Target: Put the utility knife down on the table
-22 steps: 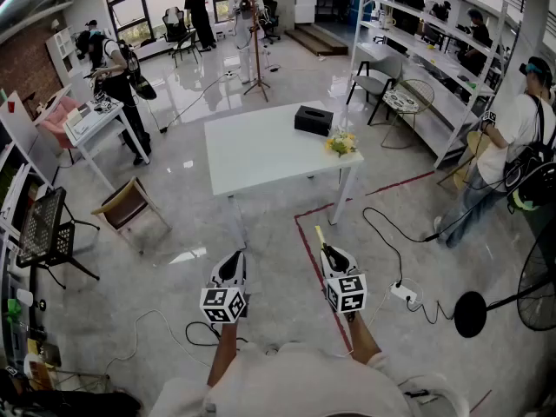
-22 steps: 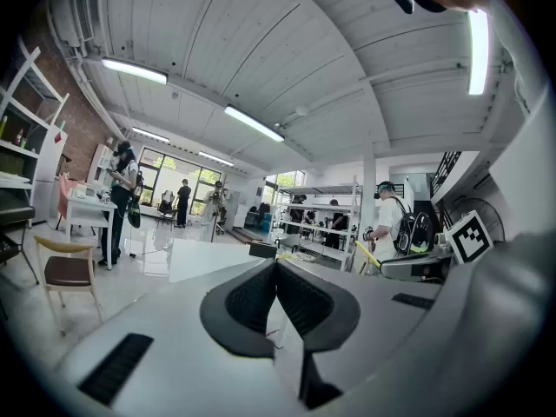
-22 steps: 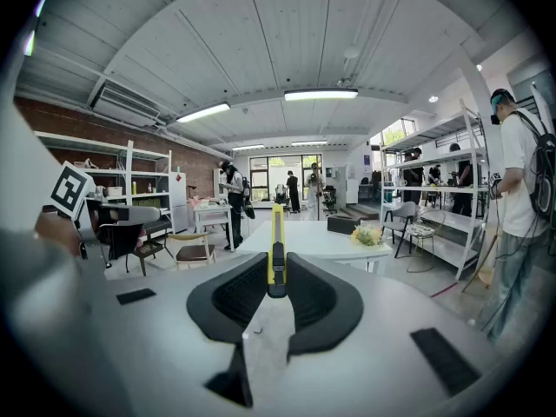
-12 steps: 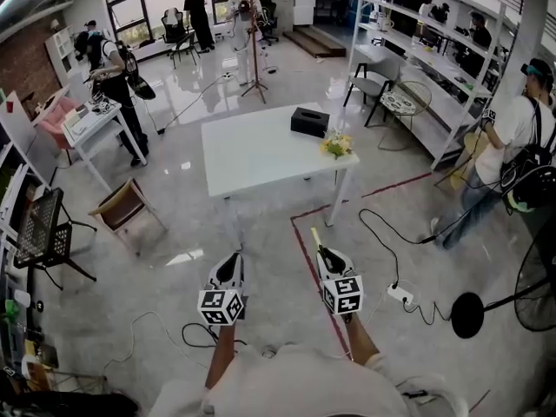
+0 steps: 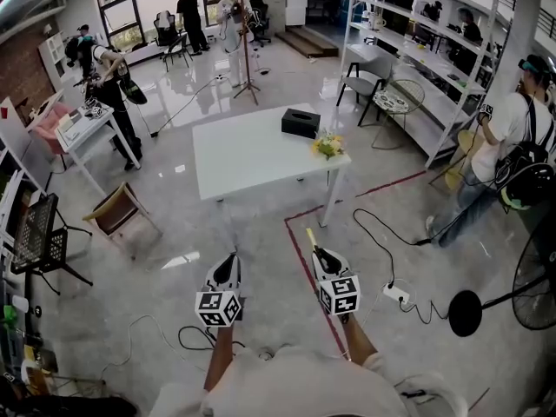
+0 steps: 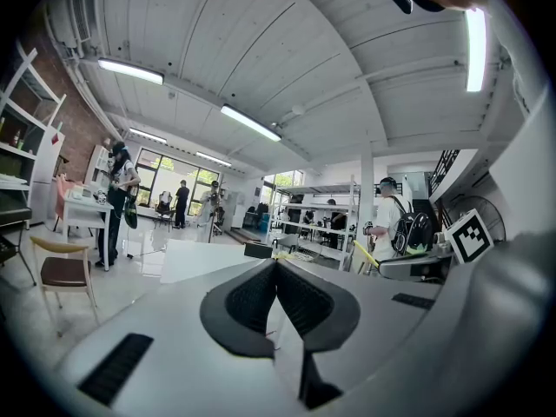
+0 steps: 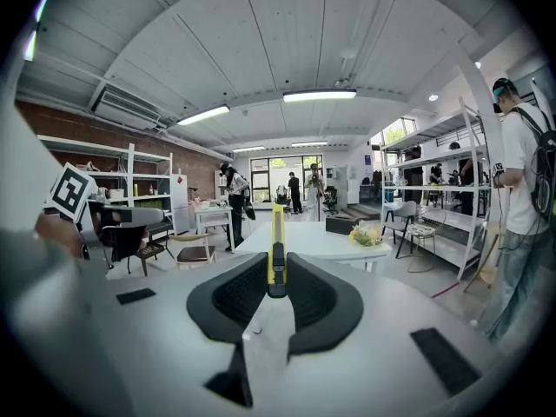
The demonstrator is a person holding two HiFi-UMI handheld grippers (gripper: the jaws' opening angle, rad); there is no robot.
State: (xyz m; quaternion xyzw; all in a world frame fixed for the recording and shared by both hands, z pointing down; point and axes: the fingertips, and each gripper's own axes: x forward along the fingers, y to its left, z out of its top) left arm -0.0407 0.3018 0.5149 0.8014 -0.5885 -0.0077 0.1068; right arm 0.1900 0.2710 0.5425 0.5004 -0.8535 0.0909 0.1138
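A yellow utility knife (image 5: 310, 237) sticks out forward from my right gripper (image 5: 321, 257), which is shut on it. In the right gripper view the knife (image 7: 276, 233) stands upright between the black pads, pointing at the white table (image 7: 304, 235). My left gripper (image 5: 228, 269) is held level beside the right one, with its pads (image 6: 257, 295) meeting at the tips and nothing between them. The white table (image 5: 252, 159) stands on the floor some way ahead of both grippers, and neither gripper is over it.
A black tissue box (image 5: 301, 122) and a small bunch of flowers (image 5: 328, 145) sit on the table's right side. Red floor tape (image 5: 300, 263), cables and a power strip (image 5: 393, 293) lie ahead on the right. A chair (image 5: 117, 213) stands on the left, a person (image 5: 512, 159) on the right.
The table has drifted slightly left in the head view. Both grippers keep the same pose side by side, and the knife stays in the right one.
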